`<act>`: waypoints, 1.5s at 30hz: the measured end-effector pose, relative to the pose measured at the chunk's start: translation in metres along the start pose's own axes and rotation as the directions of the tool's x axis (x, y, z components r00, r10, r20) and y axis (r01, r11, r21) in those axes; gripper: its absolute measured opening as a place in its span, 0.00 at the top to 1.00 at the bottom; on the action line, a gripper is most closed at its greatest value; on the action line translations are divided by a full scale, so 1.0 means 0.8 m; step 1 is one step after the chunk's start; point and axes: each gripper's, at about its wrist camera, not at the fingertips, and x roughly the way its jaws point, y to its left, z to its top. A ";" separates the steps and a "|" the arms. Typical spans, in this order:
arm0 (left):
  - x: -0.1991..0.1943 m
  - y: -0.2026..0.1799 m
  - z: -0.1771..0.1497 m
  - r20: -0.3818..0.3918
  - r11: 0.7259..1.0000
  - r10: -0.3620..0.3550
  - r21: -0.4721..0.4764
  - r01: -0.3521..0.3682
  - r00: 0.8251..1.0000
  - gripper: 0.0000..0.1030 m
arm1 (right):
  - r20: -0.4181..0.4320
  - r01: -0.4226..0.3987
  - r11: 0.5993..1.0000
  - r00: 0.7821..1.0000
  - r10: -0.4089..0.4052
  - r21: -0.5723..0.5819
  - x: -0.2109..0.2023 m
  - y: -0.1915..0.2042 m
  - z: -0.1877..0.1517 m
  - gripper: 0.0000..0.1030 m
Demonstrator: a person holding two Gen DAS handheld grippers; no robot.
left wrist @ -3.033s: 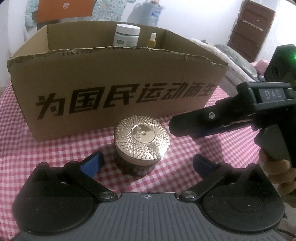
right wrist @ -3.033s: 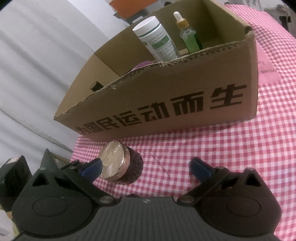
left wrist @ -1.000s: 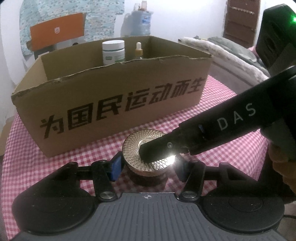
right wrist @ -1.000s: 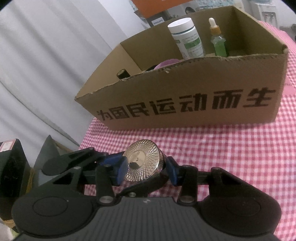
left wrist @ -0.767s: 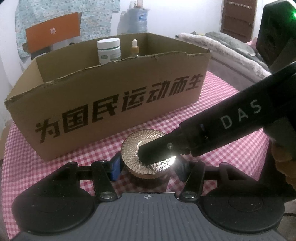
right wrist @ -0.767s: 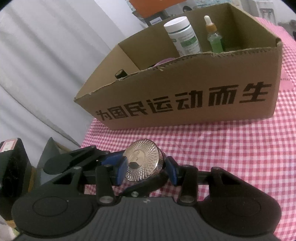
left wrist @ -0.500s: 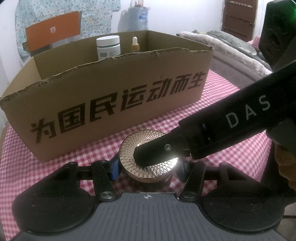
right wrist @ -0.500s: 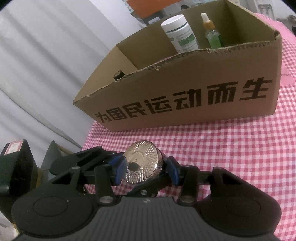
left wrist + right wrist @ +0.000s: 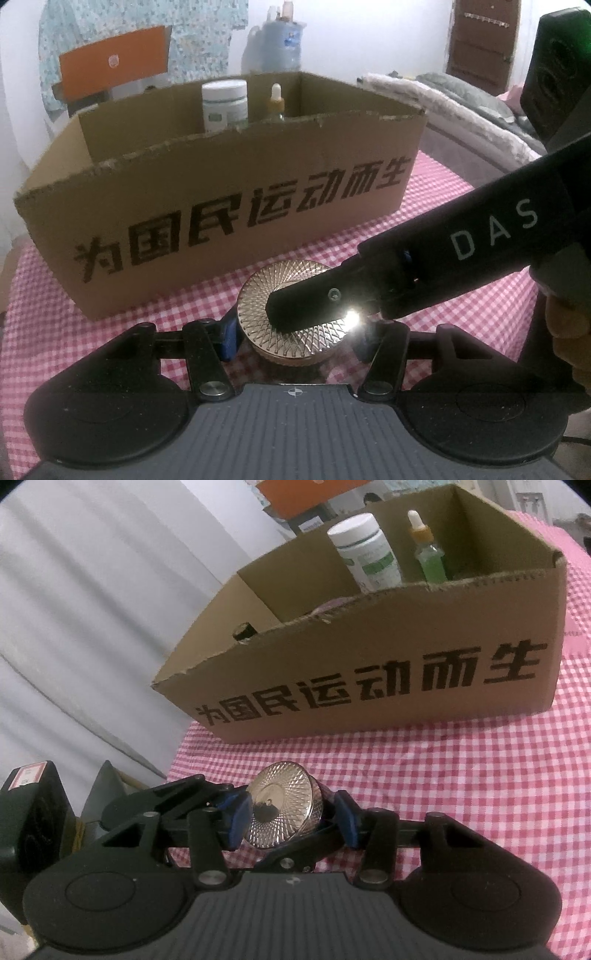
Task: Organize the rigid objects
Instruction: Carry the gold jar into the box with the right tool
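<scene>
A dark round jar with a ribbed gold lid [image 9: 266,284] sits between the blue pads of my left gripper [image 9: 295,341], which is shut on its body just above the checked cloth. My right gripper [image 9: 291,819] is shut on the same jar [image 9: 280,812] near the lid, which tilts toward that camera. In the left wrist view one right finger [image 9: 306,306] crosses over the lid. Behind stands the open cardboard box [image 9: 240,206] with black lettering, also in the right wrist view [image 9: 369,664].
Inside the box stand a white bottle [image 9: 365,554] and a green dropper bottle [image 9: 428,554], with a dark cap [image 9: 243,631] at the left end. The pink checked tablecloth [image 9: 480,775] spreads to the right. A hand [image 9: 569,332] holds the right gripper.
Three seconds ago the jar stood on the cloth between open jaws. Both grippers have since shut on it and tilted it off the cloth. Over the last second little has moved.
</scene>
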 end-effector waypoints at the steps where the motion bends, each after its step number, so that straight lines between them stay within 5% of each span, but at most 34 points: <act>1: -0.005 -0.001 0.001 0.009 1.000 0.003 0.003 -0.003 1.000 0.46 | 0.006 -0.001 1.000 1.000 0.001 -0.007 -0.003 0.003 0.000 0.50; 12: -0.073 -0.009 0.057 0.172 0.998 0.035 0.047 -0.043 0.984 0.46 | 0.164 -0.006 0.990 0.986 0.030 -0.142 -0.065 0.055 0.027 0.50; 20: -0.064 -0.014 0.128 0.233 0.997 -0.005 0.074 -0.013 0.973 0.46 | 0.252 0.036 0.975 0.968 0.021 -0.221 -0.105 0.063 0.086 0.50; 31: 0.043 0.002 0.183 0.063 0.990 -0.134 -0.037 0.137 0.989 0.46 | 0.128 0.077 0.988 0.990 -0.060 -0.135 -0.082 -0.017 0.176 0.49; 45: 0.115 0.011 0.185 -0.091 0.953 -0.246 -0.202 0.224 0.965 0.46 | -0.056 0.165 0.973 0.983 -0.176 -0.161 -0.033 -0.066 0.203 0.49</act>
